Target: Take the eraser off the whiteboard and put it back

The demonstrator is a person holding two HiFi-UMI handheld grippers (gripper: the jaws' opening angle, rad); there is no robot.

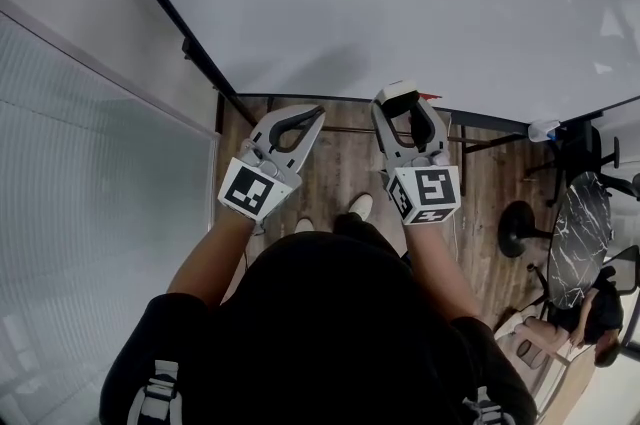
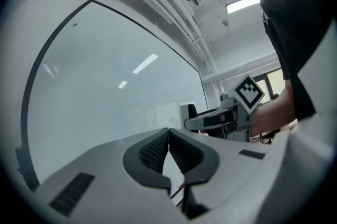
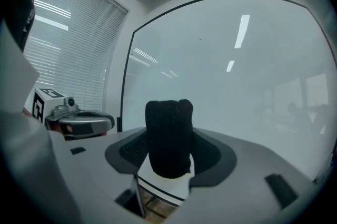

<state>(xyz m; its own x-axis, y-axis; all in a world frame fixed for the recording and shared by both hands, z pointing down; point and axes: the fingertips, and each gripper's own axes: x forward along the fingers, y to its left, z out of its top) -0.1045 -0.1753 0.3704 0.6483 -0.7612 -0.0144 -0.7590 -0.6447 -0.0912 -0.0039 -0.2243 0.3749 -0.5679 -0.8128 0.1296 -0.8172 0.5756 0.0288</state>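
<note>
The eraser (image 3: 168, 136), black felt over a white body, stands upright between the jaws of my right gripper (image 3: 169, 150), which is shut on it. In the head view the right gripper (image 1: 402, 98) is raised in front of the whiteboard (image 1: 400, 3), just above the board's lower edge; the eraser (image 1: 397, 89) shows as a white bit at its tip. My left gripper (image 2: 168, 139) is shut with nothing in it, its pads touching. It is held level beside the right one, to its left (image 1: 298, 120). The board (image 3: 237, 75) fills both gripper views.
Window blinds (image 1: 90, 213) run down the left side. Below the board lies a wood floor (image 1: 340, 163). At the right stand a dark round table (image 1: 575, 233) and office chairs, with a seated person (image 1: 590, 313) beside them.
</note>
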